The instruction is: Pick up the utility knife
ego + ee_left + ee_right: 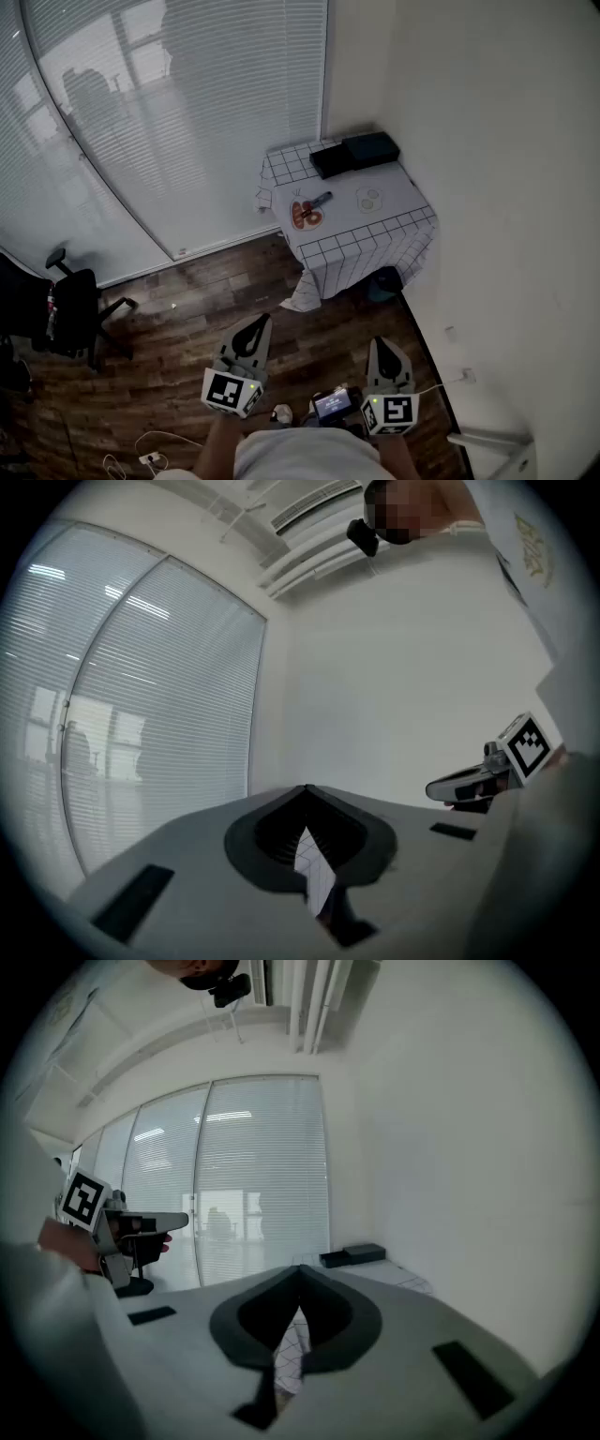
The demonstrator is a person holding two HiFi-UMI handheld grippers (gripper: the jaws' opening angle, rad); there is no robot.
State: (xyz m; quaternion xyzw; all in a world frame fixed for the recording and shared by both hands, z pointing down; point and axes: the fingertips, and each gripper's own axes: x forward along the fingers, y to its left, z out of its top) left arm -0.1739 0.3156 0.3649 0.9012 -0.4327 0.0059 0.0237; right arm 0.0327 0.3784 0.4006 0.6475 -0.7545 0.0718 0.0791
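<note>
The slim grey-blue utility knife (319,201) lies well ahead, between the clenched, empty left gripper (254,324) and right gripper (384,345), slanting away rightward.

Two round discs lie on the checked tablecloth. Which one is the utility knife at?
The reddish-orange disc, the left one in the head view, on the window side. The utility knife lies at its upper edge. The pale disc lies apart to the right.
</note>
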